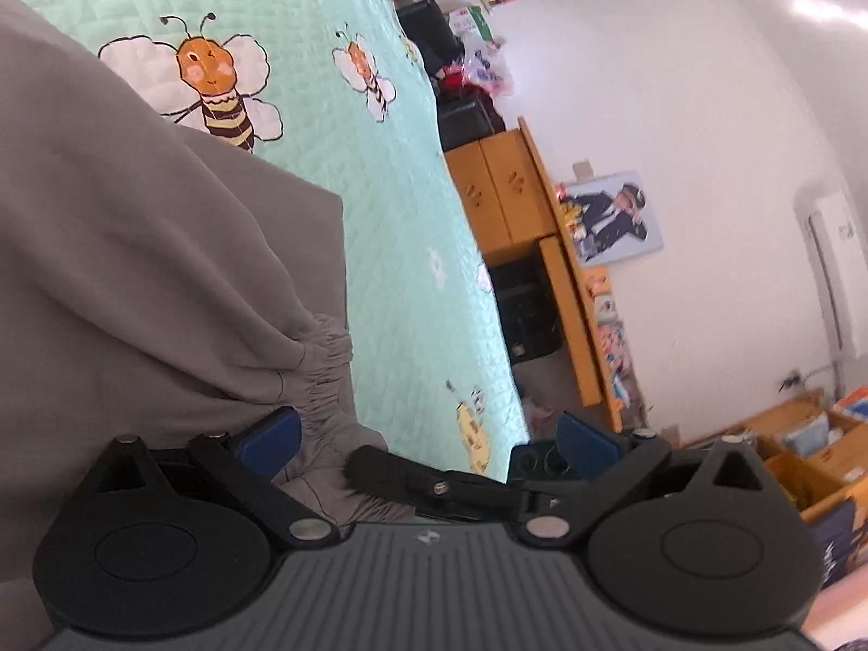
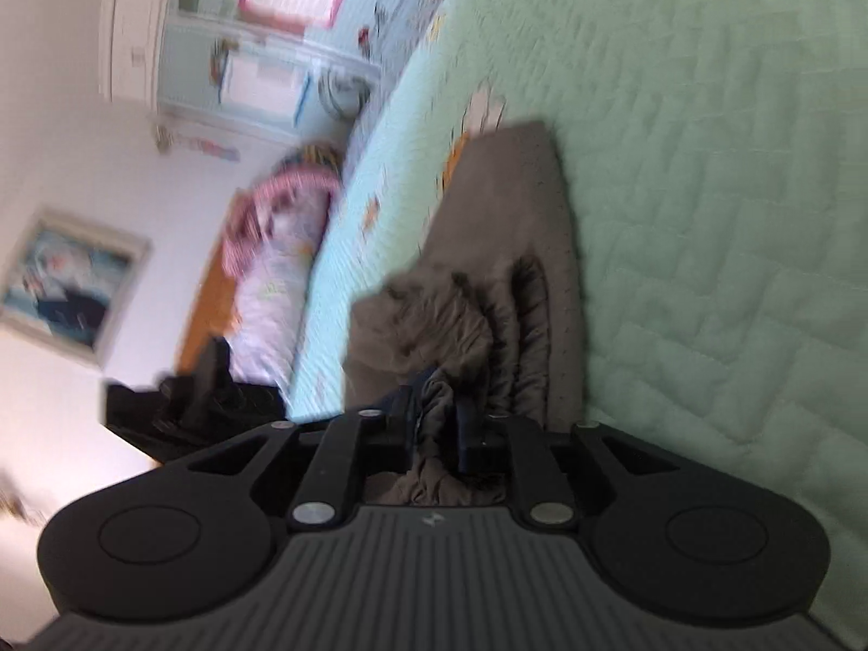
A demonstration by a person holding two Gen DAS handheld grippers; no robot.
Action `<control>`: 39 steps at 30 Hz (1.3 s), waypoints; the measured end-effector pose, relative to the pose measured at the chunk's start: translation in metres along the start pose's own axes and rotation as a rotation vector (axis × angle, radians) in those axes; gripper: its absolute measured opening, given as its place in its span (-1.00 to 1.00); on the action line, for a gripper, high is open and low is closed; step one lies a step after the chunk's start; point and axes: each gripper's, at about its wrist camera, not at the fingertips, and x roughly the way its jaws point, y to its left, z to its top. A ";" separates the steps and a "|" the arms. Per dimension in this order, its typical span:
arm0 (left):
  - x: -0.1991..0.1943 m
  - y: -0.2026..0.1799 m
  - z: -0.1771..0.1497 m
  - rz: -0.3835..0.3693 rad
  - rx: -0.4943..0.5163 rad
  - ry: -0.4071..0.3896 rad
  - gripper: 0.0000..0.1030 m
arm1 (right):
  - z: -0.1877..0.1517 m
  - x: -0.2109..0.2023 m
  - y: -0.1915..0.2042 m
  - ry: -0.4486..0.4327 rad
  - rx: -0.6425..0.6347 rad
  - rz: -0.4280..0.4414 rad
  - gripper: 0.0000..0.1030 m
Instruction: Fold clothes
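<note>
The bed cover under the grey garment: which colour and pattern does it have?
The bed cover is mint green, quilted, printed with cartoon bees; the left wrist view shows it best.

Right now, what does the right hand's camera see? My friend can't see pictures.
The right gripper pinches a bunch of the grey-brown garment, which lies crumpled on a mint-green quilted bedspread. The blurry room behind shows a framed picture on a white wall.

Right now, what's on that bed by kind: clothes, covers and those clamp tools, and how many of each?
Grey garment: 1, its gathered edge pinched in the right gripper
Green bee-print quilt: 1
Handheld grippers: 2; the left gripper is open and grips nothing
Total: 4
</note>
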 end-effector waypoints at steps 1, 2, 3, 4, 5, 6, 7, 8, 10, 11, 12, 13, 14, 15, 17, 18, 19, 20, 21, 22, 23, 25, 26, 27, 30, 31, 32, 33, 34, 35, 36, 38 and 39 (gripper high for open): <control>-0.001 0.001 0.000 -0.007 -0.009 -0.003 1.00 | 0.002 -0.008 -0.004 -0.044 0.029 0.008 -0.43; -0.003 0.002 -0.002 -0.014 -0.016 -0.007 1.00 | 0.003 -0.016 -0.008 -0.089 0.058 0.015 -0.34; -0.003 0.003 -0.003 -0.020 -0.023 -0.012 1.00 | 0.007 -0.018 -0.014 -0.108 0.100 0.033 -0.29; -0.004 0.005 -0.004 -0.027 -0.030 -0.018 1.00 | 0.012 -0.020 -0.020 -0.125 0.143 0.052 -0.29; -0.004 0.006 -0.005 -0.033 -0.038 -0.023 1.00 | 0.016 -0.016 -0.021 -0.121 0.146 0.041 -0.29; -0.005 0.006 -0.006 -0.037 -0.046 -0.029 1.00 | 0.020 -0.011 -0.021 -0.116 0.147 0.029 -0.28; -0.006 0.006 -0.007 -0.042 -0.051 -0.033 1.00 | 0.024 -0.007 -0.021 -0.111 0.148 0.016 -0.27; -0.007 0.007 -0.008 -0.045 -0.054 -0.037 1.00 | 0.027 0.000 -0.020 -0.098 0.143 0.008 -0.27; -0.010 0.008 -0.010 -0.052 -0.054 -0.045 1.00 | 0.031 0.012 -0.016 -0.062 0.127 0.008 -0.16; -0.011 0.009 -0.011 -0.053 -0.045 -0.047 1.00 | 0.032 0.017 -0.012 -0.052 0.104 -0.023 -0.14; -0.012 0.009 -0.012 -0.053 -0.035 -0.049 1.00 | 0.033 0.019 -0.008 -0.041 0.075 -0.044 -0.14; -0.012 0.008 -0.013 -0.053 -0.025 -0.051 1.00 | 0.034 0.021 -0.004 -0.031 0.047 -0.064 -0.12; -0.011 0.008 -0.013 -0.054 -0.017 -0.054 1.00 | 0.035 0.022 0.000 -0.021 0.018 -0.084 -0.10; -0.012 0.008 -0.014 -0.055 -0.012 -0.055 1.00 | 0.035 0.025 0.003 -0.002 -0.007 -0.083 -0.05; -0.012 0.009 -0.015 -0.054 0.000 -0.054 1.00 | 0.037 0.033 0.008 0.049 -0.050 -0.059 0.06; -0.012 0.009 -0.015 -0.053 0.007 -0.054 1.00 | 0.037 0.038 0.008 0.082 -0.067 -0.032 0.11; -0.013 0.009 -0.016 -0.053 0.013 -0.054 1.00 | 0.037 0.040 0.009 0.104 -0.083 -0.007 0.25; -0.013 0.009 -0.017 -0.052 0.020 -0.056 1.00 | 0.038 0.042 0.009 0.113 -0.096 0.008 0.30; -0.013 0.009 -0.018 -0.050 0.029 -0.058 1.00 | 0.040 0.044 0.009 0.120 -0.108 0.023 0.33; -0.012 0.008 -0.019 -0.045 0.041 -0.058 1.00 | 0.041 0.046 0.009 0.128 -0.120 0.037 0.32; -0.010 0.007 -0.019 -0.040 0.051 -0.057 1.00 | 0.042 0.049 0.010 0.140 -0.130 0.047 0.32; -0.006 0.004 -0.017 -0.035 0.057 -0.056 1.00 | 0.042 0.051 0.014 0.169 -0.204 0.051 0.30; -0.006 0.005 -0.017 -0.037 0.053 -0.056 1.00 | 0.040 0.052 0.018 0.173 -0.241 0.033 0.28; -0.006 0.005 -0.016 -0.038 0.050 -0.056 1.00 | 0.038 0.053 0.021 0.177 -0.277 0.015 0.20; -0.012 0.001 -0.019 -0.026 0.057 -0.054 1.00 | 0.035 0.055 0.035 0.164 -0.376 -0.077 -0.38; -0.016 -0.001 -0.019 -0.016 0.064 -0.051 1.00 | 0.034 0.054 0.040 0.149 -0.398 -0.100 -0.45; -0.020 -0.003 -0.019 -0.012 0.066 -0.048 1.00 | 0.029 0.053 0.049 0.131 -0.451 -0.122 -0.48; -0.026 -0.004 -0.018 -0.018 0.063 -0.050 1.00 | 0.025 0.051 0.059 0.112 -0.506 -0.143 -0.53; -0.035 -0.005 -0.017 -0.034 0.058 -0.063 1.00 | 0.019 0.046 0.071 0.090 -0.600 -0.162 -0.55; -0.047 -0.006 -0.017 -0.053 0.058 -0.089 1.00 | 0.012 0.042 0.087 0.062 -0.688 -0.164 -0.56; -0.060 -0.005 -0.016 -0.066 0.060 -0.123 1.00 | 0.006 0.037 0.101 0.023 -0.752 -0.133 -0.58; -0.085 -0.001 -0.012 -0.051 0.058 -0.197 1.00 | 0.004 0.029 0.118 -0.041 -0.817 -0.081 -0.58; -0.095 0.002 -0.010 -0.031 0.052 -0.228 1.00 | 0.006 0.028 0.120 -0.064 -0.816 -0.063 -0.58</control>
